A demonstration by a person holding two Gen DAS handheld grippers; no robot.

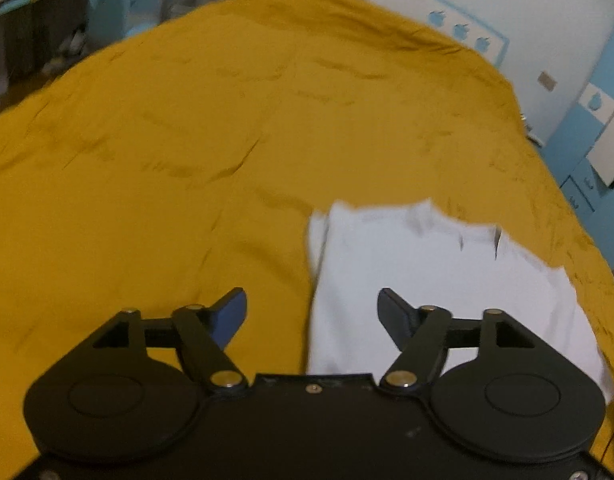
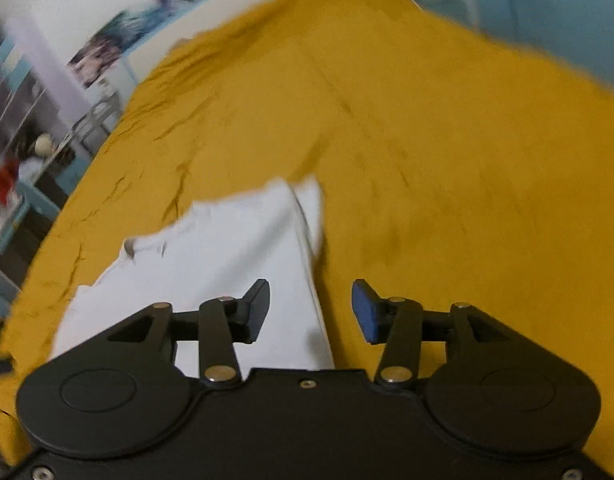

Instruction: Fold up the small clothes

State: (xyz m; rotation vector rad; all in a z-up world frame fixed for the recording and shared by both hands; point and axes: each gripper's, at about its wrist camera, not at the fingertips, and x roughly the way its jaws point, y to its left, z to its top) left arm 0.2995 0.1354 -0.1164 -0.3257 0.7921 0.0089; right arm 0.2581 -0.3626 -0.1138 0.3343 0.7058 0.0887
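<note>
Left wrist view: a mustard bedspread (image 1: 187,140) serves as folding surface, a white garment (image 1: 427,280) lying flat near its right edge; the left gripper (image 1: 311,314) hangs spread and empty astride the garment's left edge, the right gripper (image 2: 310,310) likewise astride its right edge, apparently poised to pinch

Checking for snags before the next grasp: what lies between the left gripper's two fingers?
In the left wrist view, the open left gripper frames the white garment's left edge and bare mustard bedspread, nothing else.
</note>
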